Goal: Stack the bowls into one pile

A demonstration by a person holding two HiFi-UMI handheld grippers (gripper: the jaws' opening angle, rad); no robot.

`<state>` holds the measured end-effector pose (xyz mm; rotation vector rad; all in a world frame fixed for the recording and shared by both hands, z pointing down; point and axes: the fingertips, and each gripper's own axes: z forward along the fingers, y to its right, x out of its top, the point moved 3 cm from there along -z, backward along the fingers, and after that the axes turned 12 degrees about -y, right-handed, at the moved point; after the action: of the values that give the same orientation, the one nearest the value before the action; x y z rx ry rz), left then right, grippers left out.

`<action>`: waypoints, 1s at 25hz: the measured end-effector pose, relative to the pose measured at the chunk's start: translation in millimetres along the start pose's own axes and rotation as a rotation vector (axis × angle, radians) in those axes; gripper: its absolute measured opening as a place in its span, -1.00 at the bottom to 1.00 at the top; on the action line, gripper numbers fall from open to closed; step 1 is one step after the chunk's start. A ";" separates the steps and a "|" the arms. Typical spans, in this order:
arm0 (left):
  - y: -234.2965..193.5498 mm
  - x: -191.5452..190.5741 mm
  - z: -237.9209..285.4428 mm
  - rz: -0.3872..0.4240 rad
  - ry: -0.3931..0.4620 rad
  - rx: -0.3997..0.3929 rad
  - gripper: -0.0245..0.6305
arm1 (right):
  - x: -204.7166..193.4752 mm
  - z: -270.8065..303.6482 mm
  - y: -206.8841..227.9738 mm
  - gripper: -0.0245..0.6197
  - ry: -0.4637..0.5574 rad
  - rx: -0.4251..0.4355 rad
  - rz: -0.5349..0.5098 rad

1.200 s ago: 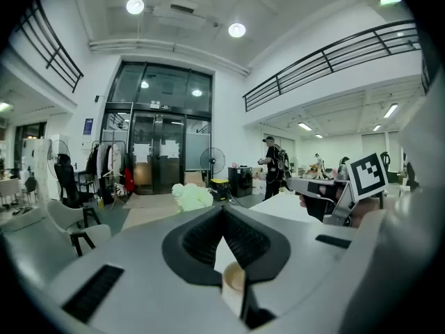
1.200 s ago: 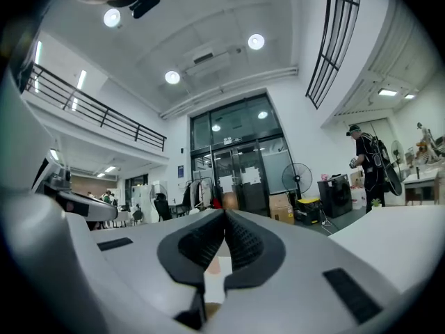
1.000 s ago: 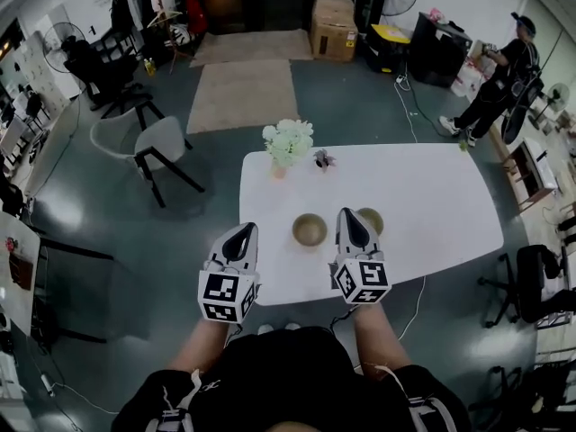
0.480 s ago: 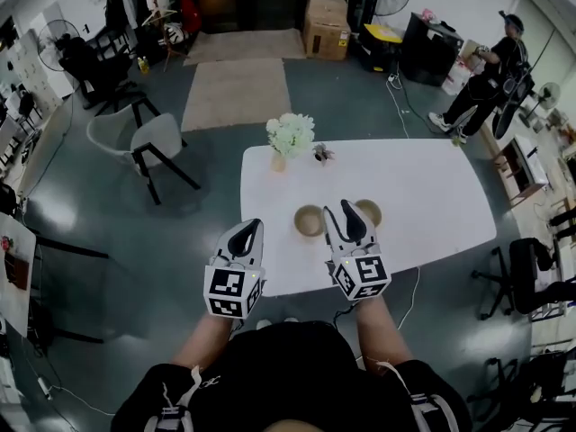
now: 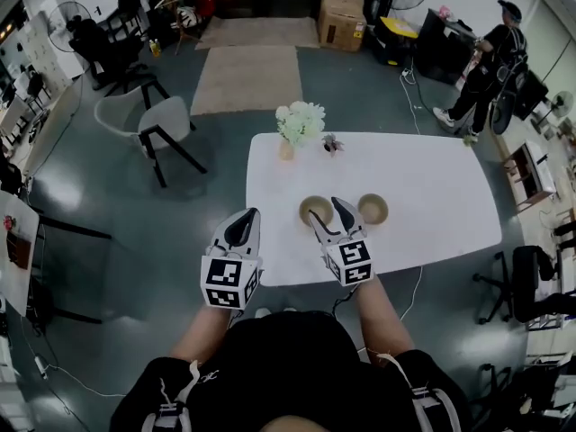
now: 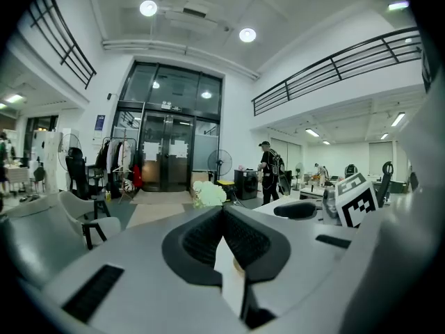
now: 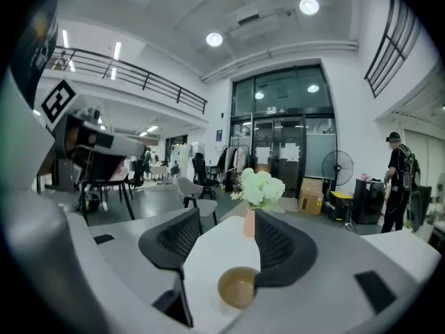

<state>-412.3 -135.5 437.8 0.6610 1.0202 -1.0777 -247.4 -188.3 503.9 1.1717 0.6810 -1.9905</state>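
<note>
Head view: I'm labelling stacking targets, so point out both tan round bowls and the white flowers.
Left tan round bowl [image 5: 314, 206]: head view, inner hollow.
Right tan round bowl [image 5: 373, 209]: head view, hollow's centre.
White flower bunch [image 5: 301, 121]: head view, the blossoms.

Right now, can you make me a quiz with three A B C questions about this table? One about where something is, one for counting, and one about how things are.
1. Where do the flowers stand?
A. on the floor
B. near the far edge of the table
C. inside a bowl

2. How many bowls are on the table?
A. one
B. two
C. four

3. How do the bowls sit?
A. piled up
B. upside down
C. side by side, apart

Answers:
1 B: the head view shows them on the white top by its far edge.
2 B: there is a left bowl and a right bowl, and no others.
3 C: bare table shows between them, and both are open side up.
</note>
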 end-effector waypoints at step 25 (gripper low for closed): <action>-57.2 -23.1 -19.1 -0.062 -0.035 0.126 -0.88 | -185.9 131.7 -23.0 -0.23 -0.730 0.068 -0.672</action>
<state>-474.9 -131.0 452.9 0.7136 0.9536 -1.2114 -271.6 -212.7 730.3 0.1608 0.6560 -2.7716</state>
